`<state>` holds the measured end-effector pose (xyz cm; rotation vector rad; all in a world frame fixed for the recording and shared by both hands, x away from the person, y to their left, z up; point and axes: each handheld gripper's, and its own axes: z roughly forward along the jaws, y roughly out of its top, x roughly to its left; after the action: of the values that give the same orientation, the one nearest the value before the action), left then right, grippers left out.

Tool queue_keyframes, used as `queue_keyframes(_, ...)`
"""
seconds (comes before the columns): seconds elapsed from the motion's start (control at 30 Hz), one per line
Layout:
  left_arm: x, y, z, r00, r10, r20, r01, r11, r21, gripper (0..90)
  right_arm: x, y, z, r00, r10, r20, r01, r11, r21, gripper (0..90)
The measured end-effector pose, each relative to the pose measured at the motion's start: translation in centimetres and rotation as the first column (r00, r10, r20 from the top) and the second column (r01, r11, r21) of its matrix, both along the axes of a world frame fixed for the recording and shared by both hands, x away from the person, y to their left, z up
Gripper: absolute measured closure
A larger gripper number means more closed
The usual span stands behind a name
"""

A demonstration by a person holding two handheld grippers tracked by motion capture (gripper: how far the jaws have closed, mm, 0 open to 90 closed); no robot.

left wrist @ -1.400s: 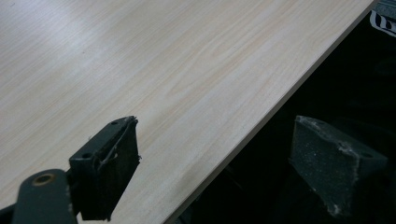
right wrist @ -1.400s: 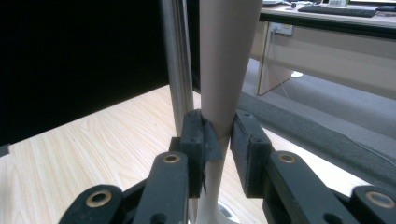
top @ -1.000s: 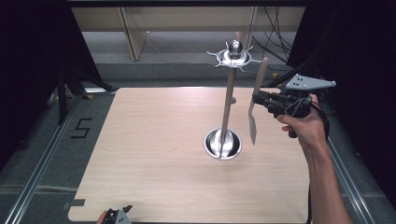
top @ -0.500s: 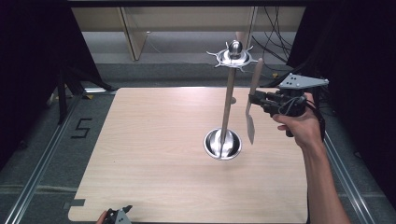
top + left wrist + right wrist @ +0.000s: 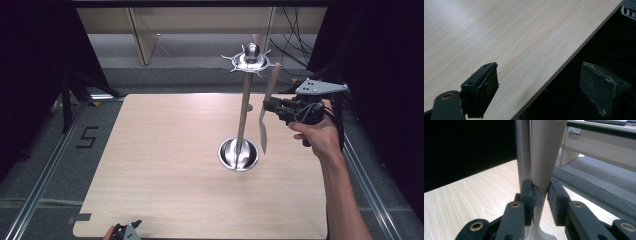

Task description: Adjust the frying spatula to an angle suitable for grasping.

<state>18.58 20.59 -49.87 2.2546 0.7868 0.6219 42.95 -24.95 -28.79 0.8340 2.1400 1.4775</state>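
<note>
1. The right gripper (image 5: 270,106) is clamped on the handle of a knife (image 5: 263,131), which hangs nearly upright with its blade down.
2. The knife is just beside the pole of the metal stand (image 5: 244,112), on the side of the person's right hand (image 5: 316,136).
3. The stand's round base (image 5: 238,155) sits on the wooden table (image 5: 165,165).
4. The left gripper (image 5: 126,231), well apart from the stand at the table's near edge, has its jaws spread with nothing between them.
</note>
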Motion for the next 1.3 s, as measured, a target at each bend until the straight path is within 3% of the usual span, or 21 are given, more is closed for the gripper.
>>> queue_keyframes(0.17,0.0,0.0,0.0,1.0000,0.001,0.003,-0.001,0.9999,0.013,14.8,0.0,0.2,-0.2,0.9995,-0.018,0.025,0.018,0.9998,-0.001,74.8)
queue_keyframes(0.2,0.0,0.1,0.1,1.0000,0.000,0.004,0.000,0.9999,0.014,14.8,-0.1,0.4,-0.3,0.9993,-0.029,0.023,0.028,0.9994,0.017,73.2)
queue_keyframes(0.27,-0.3,-0.1,0.0,0.9993,0.032,-0.021,-0.032,0.9993,-0.020,14.8,-0.3,0.3,-0.4,0.9996,-0.028,0.002,0.028,0.9993,0.023,68.9)
queue_keyframes(0.4,-0.3,-0.1,0.0,0.9993,0.032,-0.019,-0.032,0.9993,-0.020,14.8,-0.6,-0.1,-0.6,0.9992,-0.039,0.000,0.039,0.9977,0.056,62.0)
queue_keyframes(0.43,-0.3,-0.1,0.0,0.9993,0.032,-0.019,-0.032,0.9993,-0.019,14.8,-0.9,-0.3,-0.7,0.9989,-0.046,0.007,0.046,0.9964,0.071,57.1)
queue_keyframes(0.6,-0.2,-0.1,-0.1,0.9993,0.033,-0.017,-0.033,0.9994,-0.005,14.8,-2.2,-0.9,-1.1,0.9976,-0.067,0.016,0.066,0.9944,0.083,50.7)
queue_keyframes(0.67,-0.2,-0.1,0.0,0.9994,0.029,-0.018,-0.029,0.9996,0.005,14.8,-3.0,-1.1,-1.4,0.9942,-0.097,0.046,0.094,0.9939,0.058,48.5)
queue_keyframes(0.8,-0.3,-0.1,0.0,0.9995,0.019,-0.027,-0.019,0.9998,-0.003,14.8,-4.1,-1.2,-3.1,0.9949,-0.101,-0.002,0.100,0.9927,0.068,45.9)
queue_keyframes(0.9,-0.3,-0.1,-0.1,0.9991,0.037,-0.021,-0.037,0.9993,0.002,14.8,-4.0,-1.3,-3.9,0.9954,-0.096,0.001,0.096,0.9930,0.069,45.9)
queue_keyframes(0.93,-0.1,-0.1,-0.1,0.9999,0.011,-0.003,-0.011,0.9999,-0.005,14.8,-4.0,-1.3,-4.5,0.9953,-0.094,-0.024,0.095,0.9941,0.052,45.6)
queue_keyframes(1.03,0.0,-0.1,0.0,0.9999,0.008,0.008,-0.008,0.9999,0.011,14.8,-4.1,-1.4,-4.8,0.9945,-0.104,-0.012,0.104,0.9945,0.012,44.3)
queue_keyframes(1.07,-0.4,-0.2,-0.1,0.9991,0.035,-0.024,-0.035,0.9993,-0.016,14.8,-4.1,-1.5,-4.9,0.9937,-0.112,-0.008,0.112,0.9937,-0.003,43.5)
queue_keyframes(1.17,-0.4,0.0,0.2,0.9993,0.013,-0.034,-0.013,0.9999,0.011,14.8,-4.6,-1.8,-5.6,0.9919,-0.123,-0.029,0.122,0.9915,-0.045,42.8)
queue_keyframes(1.2,-0.1,0.1,0.3,0.9993,-0.035,-0.007,0.036,0.9987,0.037,14.8,-4.6,-1.9,-5.7,0.9921,-0.124,-0.021,0.123,0.9912,-0.050,42.6)
queue_keyframes(1.23,-0.2,-0.2,0.1,1.0000,-0.009,-0.002,0.009,0.9999,-0.009,14.8,-4.7,-1.9,-6.0,0.9918,-0.125,-0.028,0.123,0.9907,-0.059,42.4)
queue_keyframes(1.3,-0.2,-0.2,0.0,1.0000,-0.002,-0.001,0.002,0.9999,-0.011,14.8,-4.7,-2.1,-6.4,0.9897,-0.137,-0.041,0.134,0.9888,-0.066,41.8)
